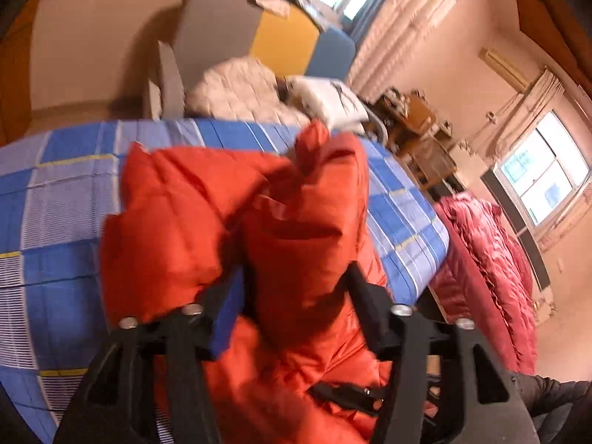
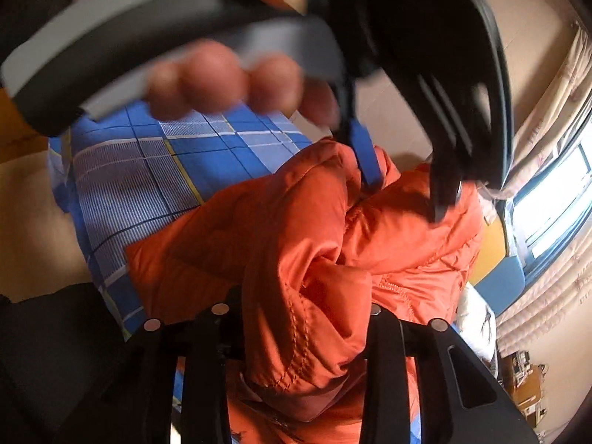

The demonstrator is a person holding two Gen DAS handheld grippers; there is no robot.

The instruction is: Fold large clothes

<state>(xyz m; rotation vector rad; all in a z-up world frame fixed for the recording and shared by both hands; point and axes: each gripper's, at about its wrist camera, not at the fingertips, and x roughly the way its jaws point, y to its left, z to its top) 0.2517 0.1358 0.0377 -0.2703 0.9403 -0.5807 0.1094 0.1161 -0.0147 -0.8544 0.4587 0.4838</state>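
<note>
Both the left gripper point(image 1: 296, 281) and right gripper point(image 2: 307, 318) clamp bunched folds of the orange puffer jacket point(image 1: 207, 199); lift together, keeping tension even.

Puffy orange jacket point(image 1: 236, 222) bunched, lifted over blue checked bed point(image 1: 55, 222).

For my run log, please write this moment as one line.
stage: fold under way | left tool: shut on orange jacket | right tool: shut on orange jacket | surface: blue checked bed sheet

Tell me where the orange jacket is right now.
The orange jacket lies bunched on the blue checked bedsheet, centre of both wrist views, gripped by both grippers.
</note>
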